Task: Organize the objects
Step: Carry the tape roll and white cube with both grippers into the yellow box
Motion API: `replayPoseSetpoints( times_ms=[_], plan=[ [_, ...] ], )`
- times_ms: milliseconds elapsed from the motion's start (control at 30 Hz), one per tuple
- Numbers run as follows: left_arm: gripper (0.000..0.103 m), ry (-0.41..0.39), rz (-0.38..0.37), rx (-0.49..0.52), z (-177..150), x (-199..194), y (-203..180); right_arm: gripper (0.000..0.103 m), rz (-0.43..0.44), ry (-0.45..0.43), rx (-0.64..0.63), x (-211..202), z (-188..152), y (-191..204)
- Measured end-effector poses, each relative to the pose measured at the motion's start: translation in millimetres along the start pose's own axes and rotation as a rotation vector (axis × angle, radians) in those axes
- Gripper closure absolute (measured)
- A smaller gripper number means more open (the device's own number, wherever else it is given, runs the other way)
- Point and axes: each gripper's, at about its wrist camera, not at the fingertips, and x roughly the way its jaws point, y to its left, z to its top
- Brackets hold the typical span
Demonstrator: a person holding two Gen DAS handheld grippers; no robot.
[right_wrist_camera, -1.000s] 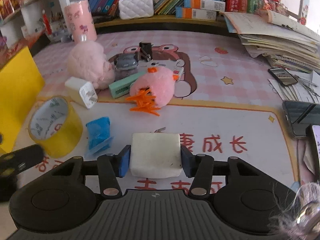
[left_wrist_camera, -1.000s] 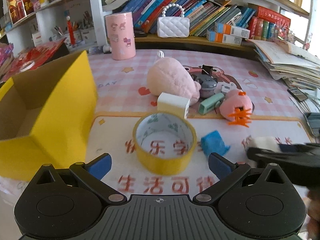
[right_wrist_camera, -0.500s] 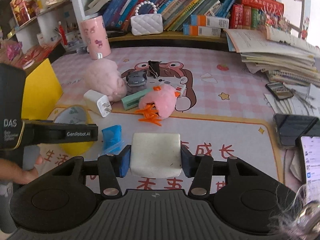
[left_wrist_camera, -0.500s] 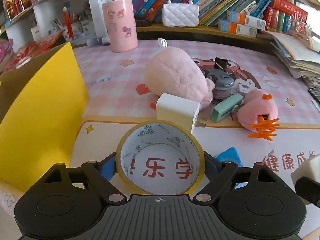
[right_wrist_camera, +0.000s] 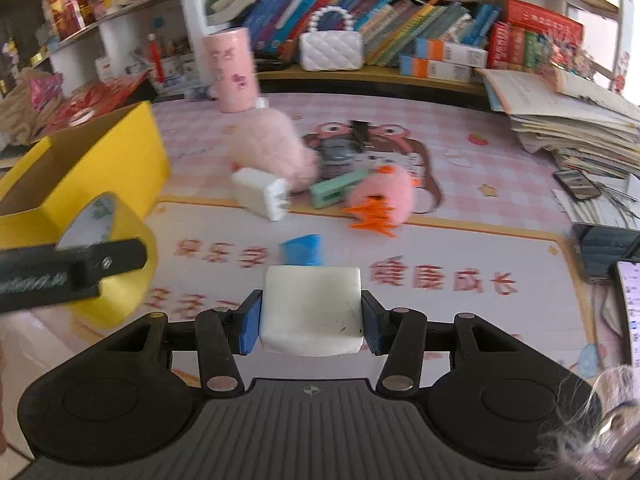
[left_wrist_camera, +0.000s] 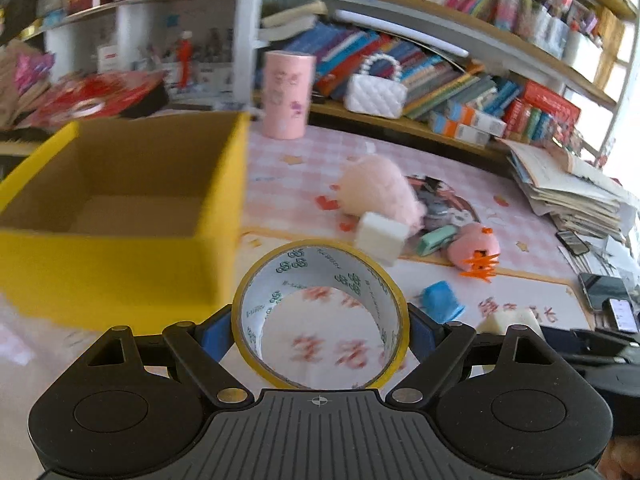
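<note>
- The tape roll point(left_wrist_camera: 320, 316) in my left claw point(left_wrist_camera: 320, 330) is yellow outside — its white liner carries green logos.
- My right claw point(right_wrist_camera: 311, 322) has blue pads point(right_wrist_camera: 249, 322) against a white block point(right_wrist_camera: 312, 310).
- The box point(left_wrist_camera: 120, 216) is yellow, brown inside.
- The mat point(right_wrist_camera: 460, 160) is pink-checked, with red characters on white.
- The tumbler point(right_wrist_camera: 234, 74) is pink — darker pink prints.

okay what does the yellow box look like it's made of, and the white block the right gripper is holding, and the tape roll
Yellow box: likely cardboard; matte yellow outside, plain brown inside, thin folded walls.
White block in the right hand-held gripper: possibly foam, rubber or plastic; matte, rounded edges, small dark scuffs. Hard to tell which.
Tape roll in the left hand-held gripper: glossy yellow plastic tape over a white printed core, probably card.
</note>
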Motion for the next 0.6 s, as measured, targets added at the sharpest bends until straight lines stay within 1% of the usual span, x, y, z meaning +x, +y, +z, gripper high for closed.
replayPoseSetpoints(
  times_ms=[300,467,600],
  plan=[
    [0.017,-0.018,0.064,-0.075,-21,-50,86,0.056,0.078,0.001,-0.101,-13,-11,98],
    [0.017,-0.017,0.083,-0.098,-35,-76,127,0.056,0.121,0.024,-0.151,-21,-27,152],
    [0.017,-0.010,0.087,-0.102,-48,-91,153,0.056,0.134,0.034,-0.154,-26,-41,184]
  ],
)
